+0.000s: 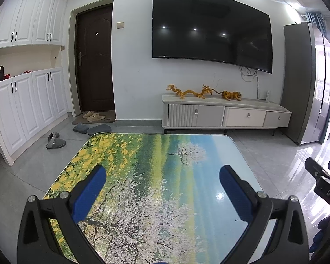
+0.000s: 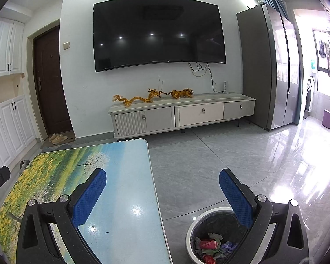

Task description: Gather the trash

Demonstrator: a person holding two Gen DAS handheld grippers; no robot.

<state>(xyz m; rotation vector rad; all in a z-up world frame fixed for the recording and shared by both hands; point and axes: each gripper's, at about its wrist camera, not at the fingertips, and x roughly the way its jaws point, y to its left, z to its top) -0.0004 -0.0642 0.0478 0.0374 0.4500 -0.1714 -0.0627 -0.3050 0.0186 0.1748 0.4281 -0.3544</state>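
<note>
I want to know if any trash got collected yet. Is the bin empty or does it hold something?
It holds something. The bin stands upright on the floor by the table, with crumpled wrappers inside.

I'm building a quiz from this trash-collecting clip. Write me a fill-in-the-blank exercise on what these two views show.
1. The trash bin stands on the ____ beside the table.
2. Both the left gripper and the right gripper are ____ and hold nothing.
3. The crumpled wrappers lie inside the ____.
4. The visible tabletop carries ____ trash.

Missing words: floor; open; bin; no
</note>
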